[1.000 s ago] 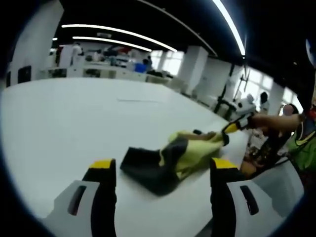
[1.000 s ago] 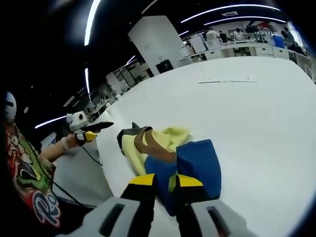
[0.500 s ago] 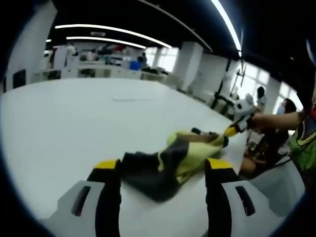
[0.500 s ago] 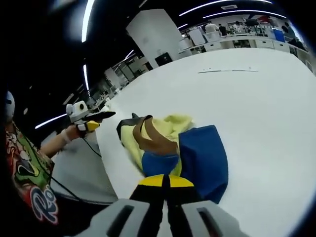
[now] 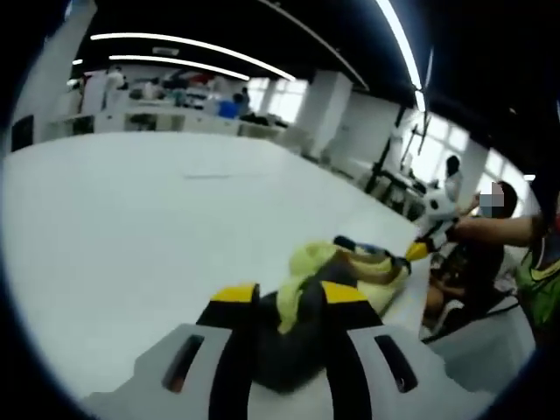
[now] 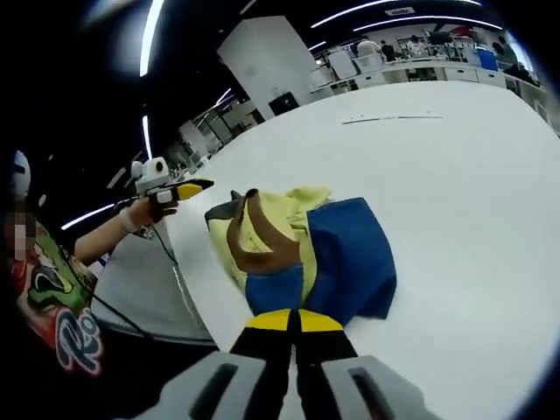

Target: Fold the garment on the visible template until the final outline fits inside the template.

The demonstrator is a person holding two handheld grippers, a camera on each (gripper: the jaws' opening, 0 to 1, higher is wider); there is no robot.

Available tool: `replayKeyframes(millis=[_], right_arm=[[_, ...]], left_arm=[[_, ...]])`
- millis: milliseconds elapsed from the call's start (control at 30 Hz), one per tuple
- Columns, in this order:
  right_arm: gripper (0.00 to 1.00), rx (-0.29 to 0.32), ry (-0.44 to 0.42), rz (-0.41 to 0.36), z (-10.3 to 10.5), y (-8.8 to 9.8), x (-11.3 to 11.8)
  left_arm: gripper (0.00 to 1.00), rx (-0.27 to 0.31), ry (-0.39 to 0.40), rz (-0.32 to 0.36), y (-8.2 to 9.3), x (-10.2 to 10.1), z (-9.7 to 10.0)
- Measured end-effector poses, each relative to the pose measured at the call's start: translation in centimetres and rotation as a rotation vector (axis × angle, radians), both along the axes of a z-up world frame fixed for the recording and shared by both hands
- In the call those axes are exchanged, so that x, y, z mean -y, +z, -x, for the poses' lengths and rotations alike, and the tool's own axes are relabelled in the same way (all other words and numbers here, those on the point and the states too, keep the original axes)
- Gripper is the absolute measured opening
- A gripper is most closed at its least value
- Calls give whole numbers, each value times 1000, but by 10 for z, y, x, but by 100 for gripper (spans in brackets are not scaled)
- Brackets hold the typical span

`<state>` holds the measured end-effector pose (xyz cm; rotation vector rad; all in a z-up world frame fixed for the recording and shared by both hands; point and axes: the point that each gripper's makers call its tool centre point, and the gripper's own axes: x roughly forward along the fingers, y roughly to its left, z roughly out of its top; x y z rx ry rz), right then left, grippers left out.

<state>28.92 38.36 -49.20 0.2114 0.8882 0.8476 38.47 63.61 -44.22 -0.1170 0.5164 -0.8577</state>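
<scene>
The garment lies crumpled near the edge of the white table (image 6: 472, 201). In the right gripper view, the garment (image 6: 350, 254) shows a blue panel, pale yellow cloth and a brown strip. My right gripper (image 6: 296, 320) is shut on the blue panel's near edge. In the left gripper view, the garment (image 5: 302, 293) shows a dark grey fold and yellow cloth. My left gripper (image 5: 289, 296) has its jaws drawn in on the grey fold, which fills the gap between them. The right gripper (image 5: 418, 248) reaches the garment's far end. The left gripper (image 6: 185, 189) sits by the garment's dark corner.
A thin dark line (image 6: 394, 117) is marked on the table's far side, also seen as a thin dark line (image 5: 210, 176) in the left gripper view. The table edge (image 6: 188, 293) drops off beside the garment. A person's patterned sleeve (image 6: 61, 324) is near. Desks and people stand far behind.
My left gripper has moved forward over the garment's grey end and its jaws have narrowed around it. The right gripper closed on the blue edge and has stayed shut.
</scene>
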Motion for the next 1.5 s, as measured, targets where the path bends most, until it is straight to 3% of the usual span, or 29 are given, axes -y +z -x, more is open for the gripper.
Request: replayKeyframes(millis=[167,233,367,500,667,867,1000,1100,1333,1500], right_arm=[[0,1,-3,-1,-2,0,0],[0,2,-1,-1,-2,0,0],[0,-2,4,-1,-1,-2,1],[0,-3,-1,-5,-2,-4,5],[0,-6,-6,-8,-3,-7,8],[0,-3,-14,-12,-5,-7,11],[0,-3,-21,-15,-5,-8,11],[0,-3,-22,-15,-4,-9,11],[0,-5,-24,-16,-3,-11,11],[0,-3,-25,-17,-3,-11,11]], left_arm=[[19,-46,-166,-99,-26,26,11],[19,-51,-197,-119,-34,32,12],[18,-58,-207,-116,-36,36,3],[15,-108,-176,-13,-25,43,-11],[10,-180,-267,-47,-44,53,0],[21,-207,-287,-39,-50,59,1],[22,-261,-319,-16,-54,64,7],[23,-263,-322,-47,-61,64,7],[17,-283,-321,-33,-60,63,11],[6,-294,-305,-27,-58,58,12]])
